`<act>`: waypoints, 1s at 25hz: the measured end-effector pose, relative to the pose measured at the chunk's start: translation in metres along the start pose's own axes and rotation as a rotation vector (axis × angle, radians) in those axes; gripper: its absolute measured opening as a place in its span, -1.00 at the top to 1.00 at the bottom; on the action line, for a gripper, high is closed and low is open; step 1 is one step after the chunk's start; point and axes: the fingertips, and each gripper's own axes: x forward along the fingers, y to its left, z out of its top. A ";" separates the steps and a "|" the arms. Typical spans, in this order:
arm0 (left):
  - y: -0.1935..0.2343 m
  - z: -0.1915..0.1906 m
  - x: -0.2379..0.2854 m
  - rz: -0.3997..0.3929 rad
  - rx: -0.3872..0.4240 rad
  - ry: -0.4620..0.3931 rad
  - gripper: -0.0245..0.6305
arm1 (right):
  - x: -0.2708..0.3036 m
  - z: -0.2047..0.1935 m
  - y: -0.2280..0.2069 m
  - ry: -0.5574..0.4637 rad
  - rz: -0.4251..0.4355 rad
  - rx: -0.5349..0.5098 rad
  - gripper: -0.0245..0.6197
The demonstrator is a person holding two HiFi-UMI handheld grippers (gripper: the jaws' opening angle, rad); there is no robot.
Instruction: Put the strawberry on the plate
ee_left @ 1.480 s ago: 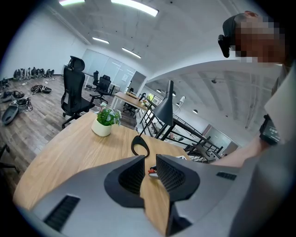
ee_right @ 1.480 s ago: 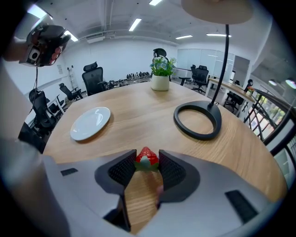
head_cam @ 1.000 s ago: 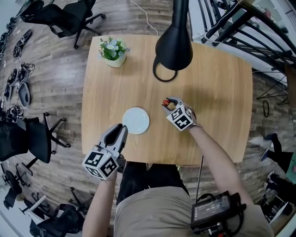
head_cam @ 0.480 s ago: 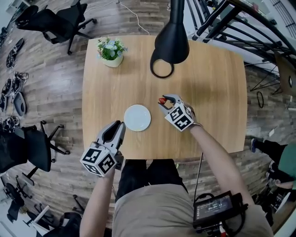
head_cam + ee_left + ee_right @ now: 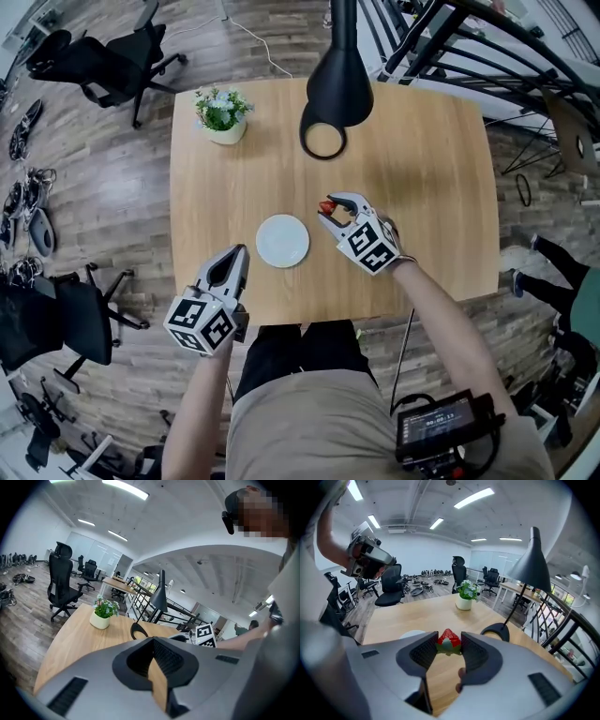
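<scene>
Head view: right tool [image 5: 328,208] is clenched on the strawberry [image 5: 325,203], which rides clear of the worktop [image 5: 422,169], just right of the plate [image 5: 282,241]. Against a second ago, the fruit is off the surface and its gap to the plate has narrowed. Pick-up is judged complete, carry is under way, and placing is not yet done. Left tool [image 5: 236,255] hangs at the near edge, near-left of the plate, jaws together and holding nothing. Lamp [image 5: 336,84] and potted plant [image 5: 219,112] stand at the far side, well apart from the route.

Left gripper view: jaws meet at the tips with nothing between them. Plant and lamp show beyond.

Right gripper view: both pads press the strawberry's sides, green cap toward the camera. The plate lies ahead and left, bare. Nothing stands between fruit and plate. Judged need: a short leftward carry, then lowering before release, as a round fruit may roll.
</scene>
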 end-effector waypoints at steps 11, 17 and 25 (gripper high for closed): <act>0.006 -0.002 -0.005 0.011 0.001 -0.004 0.92 | -0.015 0.047 0.025 -0.065 0.001 -0.035 0.44; 0.013 -0.002 -0.016 0.033 -0.009 -0.013 0.92 | 0.004 0.054 0.056 -0.051 0.054 -0.080 0.44; 0.034 -0.006 -0.036 0.076 -0.022 -0.018 0.92 | 0.046 0.036 0.094 0.005 0.120 -0.094 0.44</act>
